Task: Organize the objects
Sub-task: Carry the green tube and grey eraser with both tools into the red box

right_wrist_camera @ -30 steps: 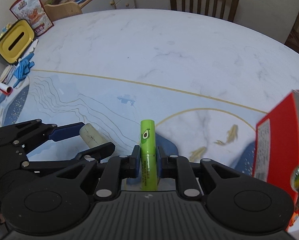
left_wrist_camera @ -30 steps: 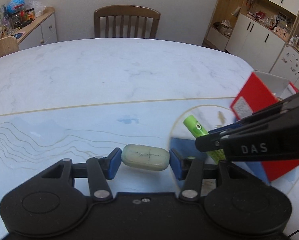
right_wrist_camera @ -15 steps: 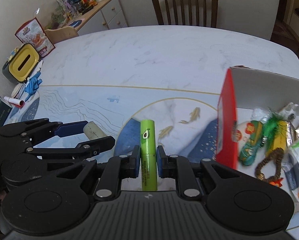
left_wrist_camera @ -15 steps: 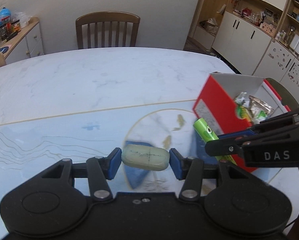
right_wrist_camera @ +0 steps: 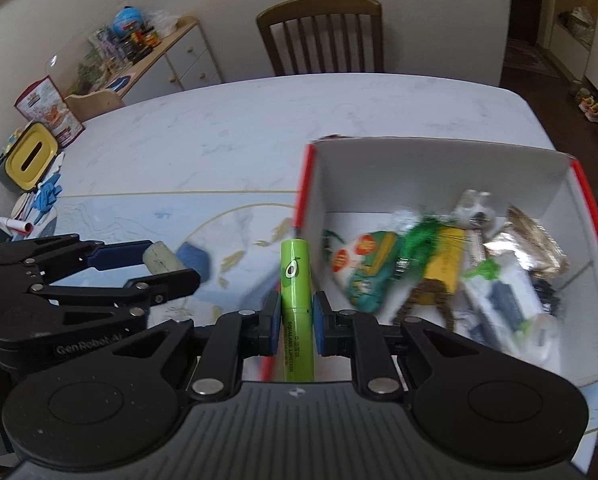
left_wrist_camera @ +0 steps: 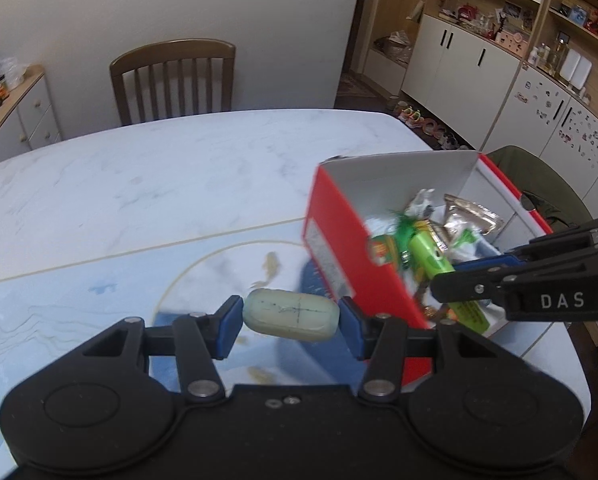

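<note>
The left gripper [left_wrist_camera: 291, 318] pinches a pale eraser [left_wrist_camera: 290, 317] crosswise above the surface [left_wrist_camera: 159, 184]; the right gripper [right_wrist_camera: 295, 318] clamps a green tube [right_wrist_camera: 295, 280] upright at the red box [right_wrist_camera: 431, 168] wall, both poised for dropping in.

Home dining room.
Marble-patterned dining table [left_wrist_camera: 147, 184] with wooden chair [left_wrist_camera: 173, 76] at 12 o'clock; white cupboards and cluttered shelves [left_wrist_camera: 499, 40] at 2 o'clock; sideboard [right_wrist_camera: 167, 56] at 10 o'clock.

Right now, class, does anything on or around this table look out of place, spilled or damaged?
Nothing stands out. The red box sits upright holding mixed items; the right gripper holds a green tube, the left gripper a pale oval block.
</note>
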Motion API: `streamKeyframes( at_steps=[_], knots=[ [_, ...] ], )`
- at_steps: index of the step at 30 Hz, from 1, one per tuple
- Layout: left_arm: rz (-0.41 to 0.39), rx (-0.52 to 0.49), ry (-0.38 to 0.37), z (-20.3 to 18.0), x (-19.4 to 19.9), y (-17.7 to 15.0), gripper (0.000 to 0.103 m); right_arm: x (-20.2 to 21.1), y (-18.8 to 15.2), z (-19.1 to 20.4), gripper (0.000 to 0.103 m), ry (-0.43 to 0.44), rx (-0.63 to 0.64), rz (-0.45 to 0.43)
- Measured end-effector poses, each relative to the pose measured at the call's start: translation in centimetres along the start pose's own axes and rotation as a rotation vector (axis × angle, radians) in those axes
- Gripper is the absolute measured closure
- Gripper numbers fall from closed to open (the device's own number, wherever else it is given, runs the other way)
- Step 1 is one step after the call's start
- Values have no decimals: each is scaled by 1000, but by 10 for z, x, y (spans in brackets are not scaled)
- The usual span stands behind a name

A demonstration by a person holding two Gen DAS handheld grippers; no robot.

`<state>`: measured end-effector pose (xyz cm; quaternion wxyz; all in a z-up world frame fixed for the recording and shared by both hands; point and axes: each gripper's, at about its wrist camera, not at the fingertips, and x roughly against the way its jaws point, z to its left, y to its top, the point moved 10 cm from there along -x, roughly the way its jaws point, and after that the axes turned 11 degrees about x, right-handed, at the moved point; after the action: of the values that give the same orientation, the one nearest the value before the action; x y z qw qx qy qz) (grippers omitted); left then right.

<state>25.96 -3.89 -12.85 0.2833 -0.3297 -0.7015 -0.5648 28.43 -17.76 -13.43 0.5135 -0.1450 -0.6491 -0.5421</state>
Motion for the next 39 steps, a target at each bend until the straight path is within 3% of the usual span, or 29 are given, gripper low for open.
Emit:
streamKeyframes(
  at_steps=[12,22,39],
  knots=[
    [6,-90,-28,-83,-31,12,53,20,-31,-94,87,-80,-79,-9],
    [67,-130,-22,-127,-75,10,53,12,-48,-152,87,-144,-94,13],
    [238,-233,14,-159,-141,-22,53,-21,-63,-174,87,-119,-48,73]
  ],
)
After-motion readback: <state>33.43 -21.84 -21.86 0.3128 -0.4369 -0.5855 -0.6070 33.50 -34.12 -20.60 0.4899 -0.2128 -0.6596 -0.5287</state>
